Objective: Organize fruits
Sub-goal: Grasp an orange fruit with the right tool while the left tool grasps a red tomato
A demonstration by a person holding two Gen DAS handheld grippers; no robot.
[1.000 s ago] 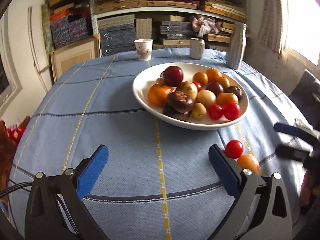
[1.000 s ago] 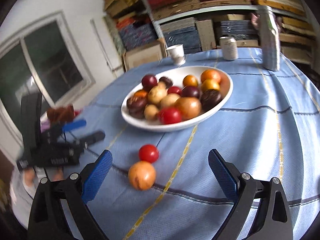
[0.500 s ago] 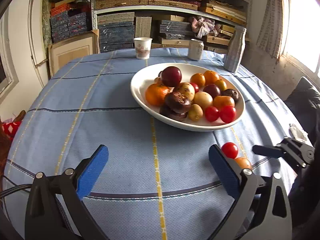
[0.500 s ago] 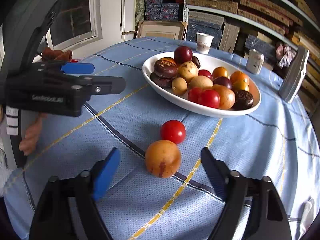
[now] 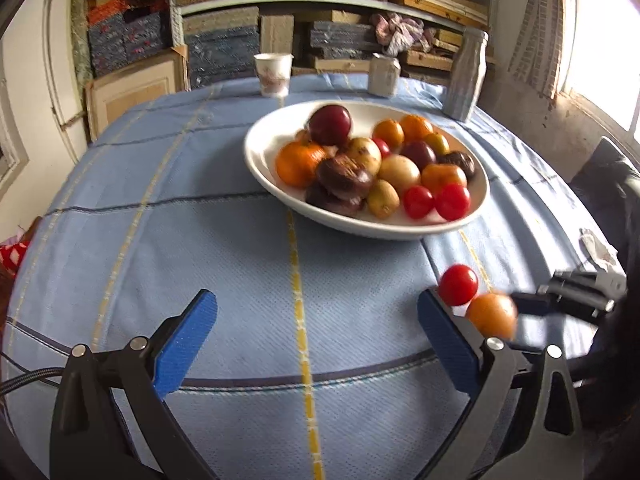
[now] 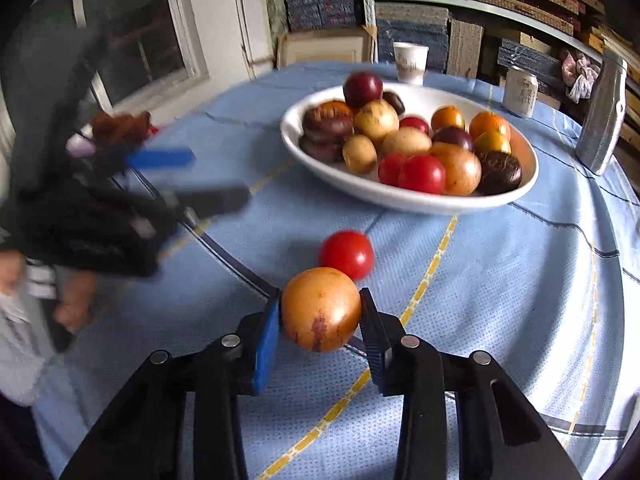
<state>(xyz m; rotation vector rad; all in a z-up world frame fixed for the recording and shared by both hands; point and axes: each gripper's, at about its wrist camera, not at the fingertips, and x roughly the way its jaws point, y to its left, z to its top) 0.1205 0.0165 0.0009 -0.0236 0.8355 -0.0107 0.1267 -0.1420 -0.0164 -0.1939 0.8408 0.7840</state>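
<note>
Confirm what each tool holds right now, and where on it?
Right tool: its jaws have just been closing on the orange-yellow fruit, pads at its two opposite sides, fruit on the tablecloth. Left tool: open, holding nothing.

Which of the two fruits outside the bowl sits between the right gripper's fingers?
The orange-yellow fruit, pinched between the right gripper fingers. The red tomato sits just beyond it, nearer the bowl, ungripped.
</note>
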